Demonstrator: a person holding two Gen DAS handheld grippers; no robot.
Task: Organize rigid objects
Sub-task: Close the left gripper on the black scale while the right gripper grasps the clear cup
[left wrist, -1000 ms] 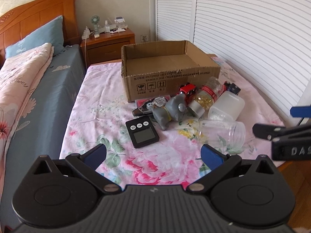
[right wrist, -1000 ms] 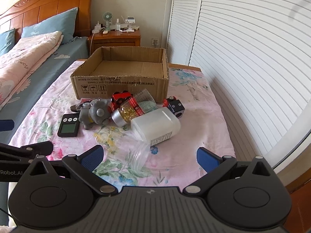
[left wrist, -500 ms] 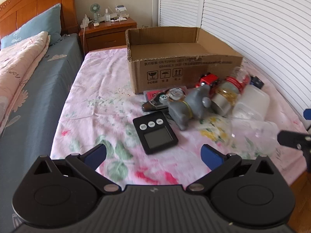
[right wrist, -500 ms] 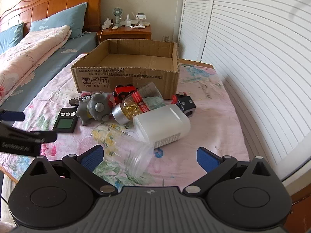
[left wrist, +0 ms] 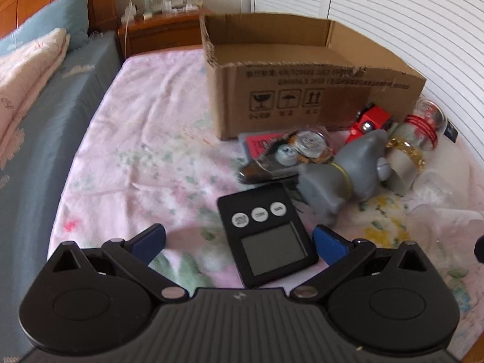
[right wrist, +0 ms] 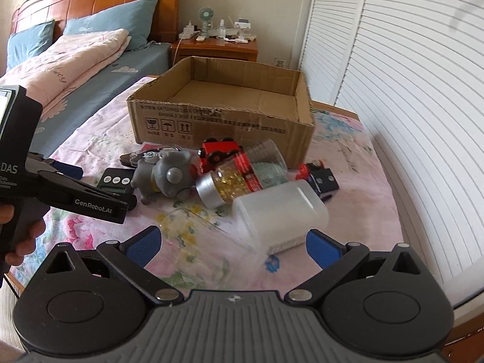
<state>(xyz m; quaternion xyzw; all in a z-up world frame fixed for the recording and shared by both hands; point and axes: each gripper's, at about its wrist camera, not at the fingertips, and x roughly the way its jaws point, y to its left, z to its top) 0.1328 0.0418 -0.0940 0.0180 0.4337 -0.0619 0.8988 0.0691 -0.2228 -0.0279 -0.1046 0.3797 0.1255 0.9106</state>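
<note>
Pocket scale (left wrist: 267, 236), black with three round buttons, lies flat on the floral sheet (left wrist: 157, 163) between the spread blue pads of the left hand-held gripper (left wrist: 239, 240). Jaws wide apart, nothing held; pads not touching the scale. Judgement: alignment for a first pick, since the scale sits nearest and slightly apart from the heap.

Right hand-held gripper (right wrist: 231, 245) likewise spread and empty. It hovers low over a clear plastic jar (right wrist: 208, 236) on its side, with a frosted white bottle (right wrist: 281, 211) just beyond, also on its side. The hand (right wrist: 21, 233) grips the left tool's handle at the left edge of the right wrist view.

Heap beyond the scale, pieces touching one another: grey toy animal (left wrist: 345, 172), correction tape dispenser (left wrist: 290, 154), red card pack (left wrist: 260, 142) under it, red toy car (left wrist: 370, 121), jar of gold capsules (right wrist: 227, 184) with red label, small black cube toy (right wrist: 322, 178) to the far side.

Cardboard box (right wrist: 224, 121) stands open-topped directly behind the heap, interior bare as far as visible. Judgement: it is the target container, placed close to keep transfers short. No item in it yet; task at its start.

Risk: the scale is thin and flat on soft bedding, so the pads may press into the sheet before catching its edges.
</note>
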